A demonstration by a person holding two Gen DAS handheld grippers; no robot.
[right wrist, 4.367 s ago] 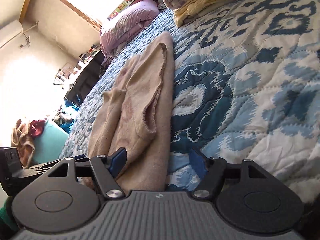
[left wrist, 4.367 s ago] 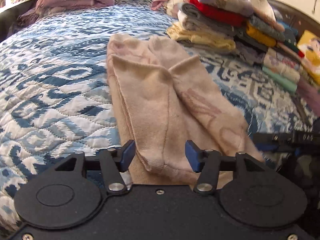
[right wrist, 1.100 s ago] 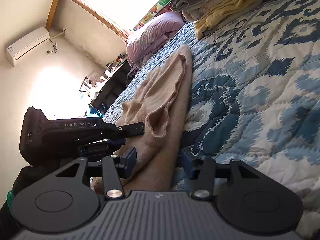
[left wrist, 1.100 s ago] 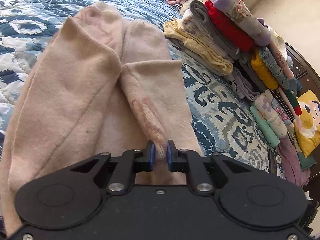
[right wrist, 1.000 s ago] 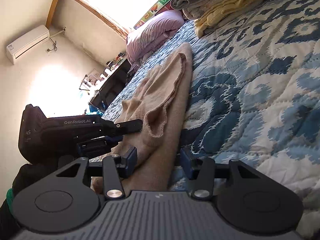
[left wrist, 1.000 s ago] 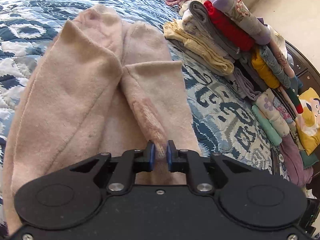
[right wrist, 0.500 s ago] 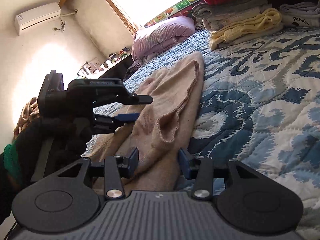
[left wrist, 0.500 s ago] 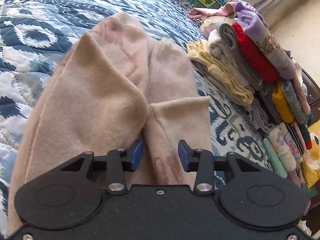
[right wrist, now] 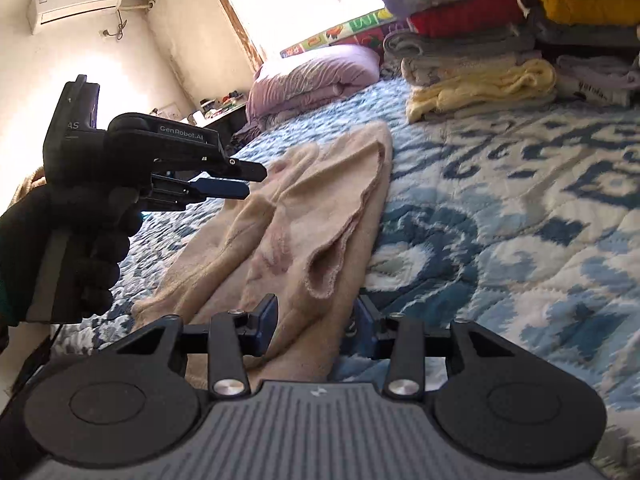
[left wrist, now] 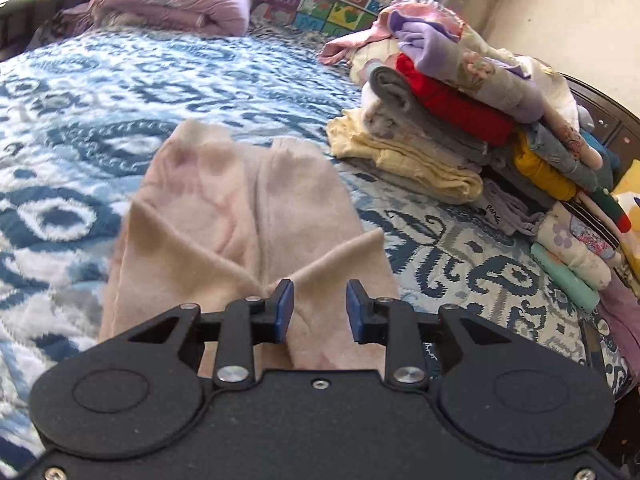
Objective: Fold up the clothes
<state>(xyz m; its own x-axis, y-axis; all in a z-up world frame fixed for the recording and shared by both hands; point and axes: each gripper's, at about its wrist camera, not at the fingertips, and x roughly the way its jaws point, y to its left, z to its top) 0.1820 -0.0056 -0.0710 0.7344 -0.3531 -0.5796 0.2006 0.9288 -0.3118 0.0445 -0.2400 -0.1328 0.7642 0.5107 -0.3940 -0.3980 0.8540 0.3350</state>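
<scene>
A beige fleece garment (left wrist: 240, 216) lies lengthwise on the blue-and-white patterned quilt (left wrist: 80, 92) of a bed, its two sides folded in toward the middle so that two flaps meet in a shallow V at its near end. It looks like a small pair of trousers or a sleeved top, though the folds make that hard to settle.

The left gripper (left wrist: 319, 312) hangs just above the near end of the garment. Its jaws have just been opening and now stand part way apart; the right-hand flap lies in the gap below them, but the blue pads (left wrist: 285, 310) are not pressing on it. In the right wrist view the same gripper (right wrist: 244, 180) shows in a black-gloved hand (right wrist: 80, 248), its fingers clear above the cloth.

The right gripper (right wrist: 316, 324) sits low at the garment's near right edge. Its jaws have just been closing a little and stand moderately wide, with a thick roll of the beige cloth between them. The left pad (right wrist: 268, 316) lies against the cloth and the right pad sits beside it, so there is no firm pinch.

On the far right of the bed stands a stack of folded clothes (left wrist: 460, 112), yellow at the bottom, then grey, red and lilac. A mauve rolled duvet (left wrist: 172, 4) lies at the far end. An air conditioner (right wrist: 74, 2) hangs on the wall.
</scene>
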